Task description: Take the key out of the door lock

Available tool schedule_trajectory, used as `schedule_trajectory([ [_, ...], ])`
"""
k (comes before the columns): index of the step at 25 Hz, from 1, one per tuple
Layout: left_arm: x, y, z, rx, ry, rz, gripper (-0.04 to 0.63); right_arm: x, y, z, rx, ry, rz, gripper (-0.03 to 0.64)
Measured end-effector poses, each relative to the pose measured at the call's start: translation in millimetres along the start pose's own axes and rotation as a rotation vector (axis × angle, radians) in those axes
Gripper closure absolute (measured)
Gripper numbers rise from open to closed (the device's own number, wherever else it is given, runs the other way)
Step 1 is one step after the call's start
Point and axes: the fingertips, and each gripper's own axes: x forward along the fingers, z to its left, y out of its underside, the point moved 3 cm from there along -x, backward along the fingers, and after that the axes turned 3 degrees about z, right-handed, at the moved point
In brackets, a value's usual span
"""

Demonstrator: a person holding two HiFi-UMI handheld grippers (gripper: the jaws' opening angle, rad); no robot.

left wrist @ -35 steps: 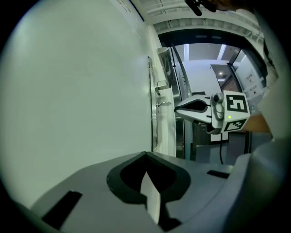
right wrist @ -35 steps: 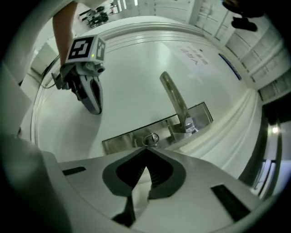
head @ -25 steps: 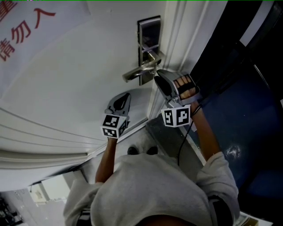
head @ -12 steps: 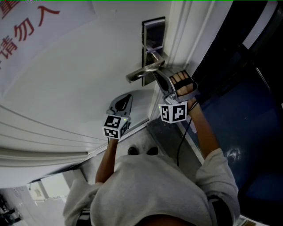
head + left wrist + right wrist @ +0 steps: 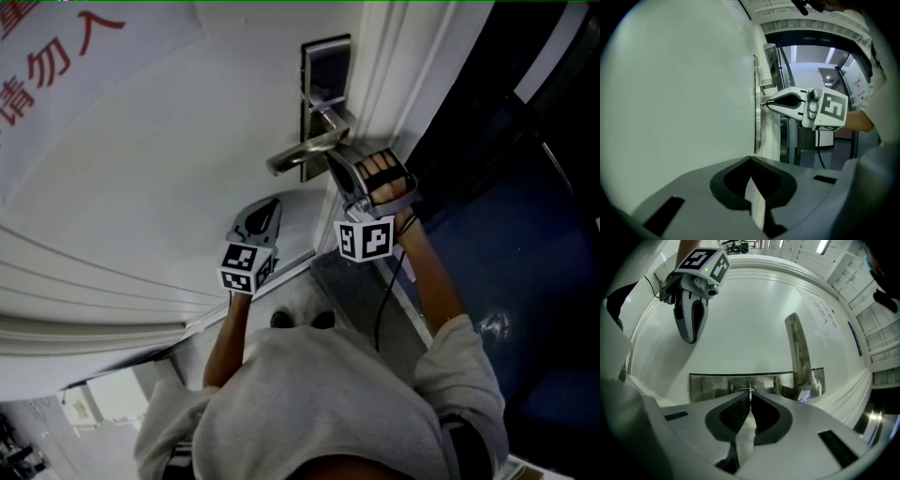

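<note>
Key removal at a white painted door (image 5: 141, 169): grip made, pull-out not yet done.
You are pressing your right gripper (image 5: 750, 395) up to the brushed steel lock plate (image 5: 712, 386), just below the long silver lever handle (image 5: 799, 350). Its jaws are pressing flat together on the small silver key (image 5: 749, 390), whose thin head is showing at their tips while the blade is seemingly sitting in the lock. Your left gripper (image 5: 750, 160) is hanging beside the door face, well apart from the lock, with its jaws together and gripping nothing. The step in hand appears to be securing the key. The next move is calling for a straight pull away from the plate, without twisting or bumping the handle.
</note>
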Motion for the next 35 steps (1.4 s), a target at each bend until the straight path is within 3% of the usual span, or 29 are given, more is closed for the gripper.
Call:
schedule_trajectory([
  [28, 7.8, -9.3, -14.6, 0.021, 0.028, -0.013, 0.578, -49.7, 7.1, 10.7, 0.075, -0.010, -0.004, 0.586],
  [31, 9.7, -9.4, -16.8, 0.023, 0.037, -0.012, 0.578, -54.0, 12.2, 9.3, 0.175, -0.017, 0.020, 0.586],
  [35, 14.8, -11.7, -20.6, 0.031, 0.056, -0.014, 0.578, -64.7, 24.0, 8.3, 0.548, -0.053, 0.064, 0.586],
])
